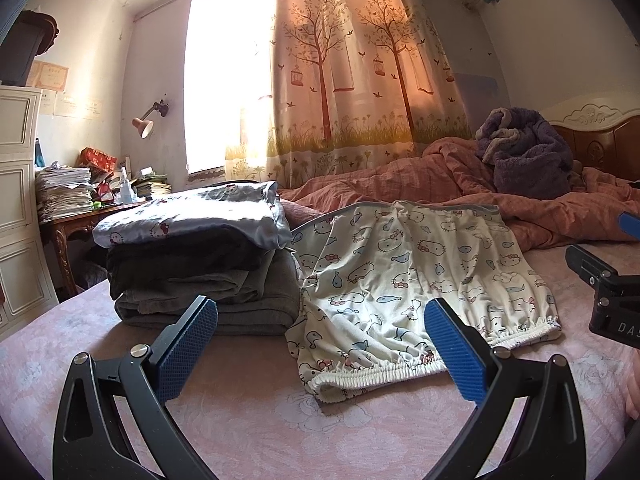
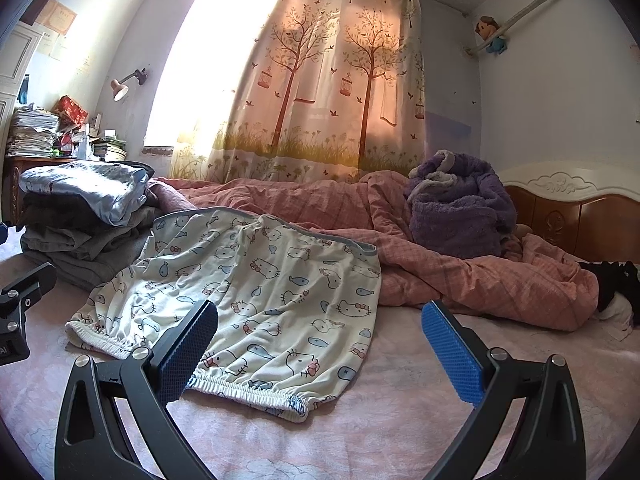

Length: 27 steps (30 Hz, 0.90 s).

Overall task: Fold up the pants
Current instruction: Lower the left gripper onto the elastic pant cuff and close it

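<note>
the pants (image 1: 412, 280) lie flat on the bed (image 1: 248, 412), cuffs near, waistband far. both claws gape wide and empty: left claw (image 1: 322, 350) faces the left cuff, right claw (image 2: 320, 346) the right.

Left claw (image 2: 16, 320) cut off at frame edge; pants (image 1: 404, 288) left edge hidden behind clothes stack (image 1: 200, 272).
</note>
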Motion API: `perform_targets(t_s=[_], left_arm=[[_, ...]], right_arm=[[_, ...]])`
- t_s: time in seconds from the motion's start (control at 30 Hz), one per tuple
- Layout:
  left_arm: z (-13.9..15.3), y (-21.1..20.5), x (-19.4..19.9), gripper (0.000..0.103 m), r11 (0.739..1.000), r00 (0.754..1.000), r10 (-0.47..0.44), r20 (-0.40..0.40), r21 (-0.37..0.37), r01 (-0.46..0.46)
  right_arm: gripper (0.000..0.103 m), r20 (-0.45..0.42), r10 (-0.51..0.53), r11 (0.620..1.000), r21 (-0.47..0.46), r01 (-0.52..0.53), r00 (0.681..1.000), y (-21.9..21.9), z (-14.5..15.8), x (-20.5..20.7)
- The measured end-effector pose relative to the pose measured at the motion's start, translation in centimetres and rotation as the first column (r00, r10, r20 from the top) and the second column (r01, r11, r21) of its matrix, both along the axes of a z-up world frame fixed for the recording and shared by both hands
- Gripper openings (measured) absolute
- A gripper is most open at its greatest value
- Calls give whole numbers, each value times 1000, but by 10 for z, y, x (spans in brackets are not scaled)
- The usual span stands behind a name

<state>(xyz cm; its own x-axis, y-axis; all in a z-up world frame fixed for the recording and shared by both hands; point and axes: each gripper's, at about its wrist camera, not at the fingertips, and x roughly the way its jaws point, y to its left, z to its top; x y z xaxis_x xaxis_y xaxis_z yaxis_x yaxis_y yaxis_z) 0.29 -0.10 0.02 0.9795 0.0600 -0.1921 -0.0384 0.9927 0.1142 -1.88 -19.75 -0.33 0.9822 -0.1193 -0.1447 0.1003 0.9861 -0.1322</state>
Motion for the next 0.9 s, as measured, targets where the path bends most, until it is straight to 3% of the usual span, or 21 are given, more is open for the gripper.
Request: perform_targets(t_s=[0.13,0.3,0.4,0.47,0.57,0.63,0.67,0.7,0.73,0.77,0.8,0.9], left_arm=[[-1,3,23,103,997,992,73,-106,13,-72],[0,25,55,98,991,969,-59,-241,-128,29],[-4,33,73,88,980,942,-118,-314,-189,60],[-12,39,89,77,963,901,-173,-398,-262,69],[-35,50,107,66,942,833,-173,-526,-335,-16],[-46,59,112,65,926,808,-163,-566,-369,-72],[-50,66,113,65,912,799,-164,-578,-397,-100],[-53,71,114,65,896,794,-181,-581,-431,-111],[-55,74,115,65,882,790,-197,-580,-457,-115],[-55,77,115,65,874,789,-207,-579,-473,-117],[-55,76,115,65,874,791,-209,-575,-473,-113],[-54,61,113,44,895,790,-227,-569,-442,-60]], right_arm=[[102,-41,40,999,30,-39,998,-6,1,4],[102,-161,151,976,181,-121,975,-36,5,27],[90,-277,173,955,281,-93,945,-59,0,48],[83,-347,237,911,403,-84,907,-79,-12,64],[72,-425,343,826,562,-53,838,-99,-36,85],[65,-448,356,804,594,-24,820,-104,-47,92],[64,-459,362,794,608,-10,811,-106,-52,93],[57,-468,379,781,625,-5,798,-107,-56,96],[39,-468,410,763,646,-14,783,-108,-60,97],[32,-468,432,750,662,-19,771,-106,-64,99],[30,-474,435,751,661,-18,765,-102,-67,101],[30,-532,423,794,608,-17,733,-90,-71,105]])
